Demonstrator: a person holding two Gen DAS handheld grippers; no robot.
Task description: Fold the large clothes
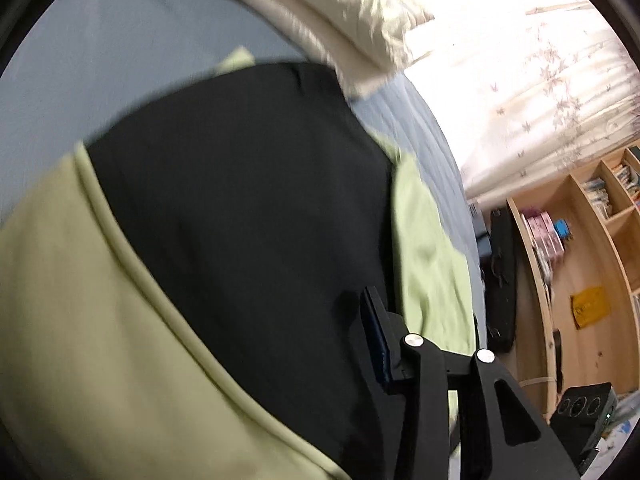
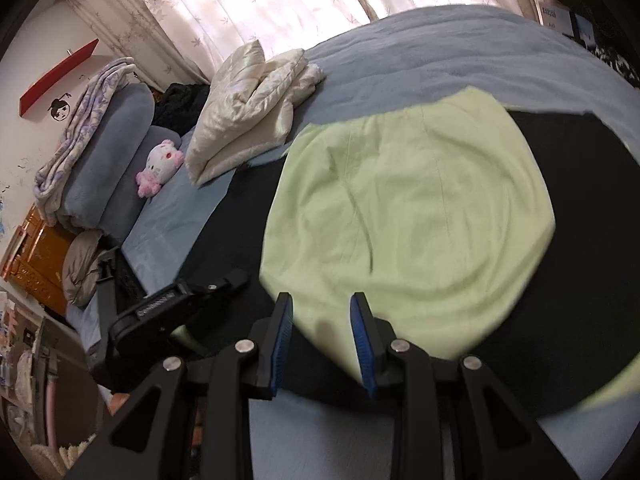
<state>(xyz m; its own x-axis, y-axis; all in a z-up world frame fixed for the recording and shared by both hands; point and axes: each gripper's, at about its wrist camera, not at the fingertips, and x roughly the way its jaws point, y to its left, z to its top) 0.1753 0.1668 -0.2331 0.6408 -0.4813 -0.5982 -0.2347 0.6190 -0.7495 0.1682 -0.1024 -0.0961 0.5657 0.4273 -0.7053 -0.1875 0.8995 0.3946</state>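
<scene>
We see our right hand-held gripper (image 2: 322, 340) with its blue-padded fingers (image 2: 283, 336) spread apart, nothing pinched, the near edge of the pale green garment (image 2: 404, 216) showing between them. That garment lies spread over a black cloth (image 2: 580, 280) on the blue-grey bed (image 2: 420, 52). Of our left hand-held gripper (image 1: 380, 344) only one blue pad shows, against the black cloth (image 1: 240, 200); we cannot tell how its jaws stand. A folded cream quilt (image 2: 248, 120) and a pink-and-white plush toy (image 2: 160, 166) lie beyond. A label at the upper right is too blurred to read.
</scene>
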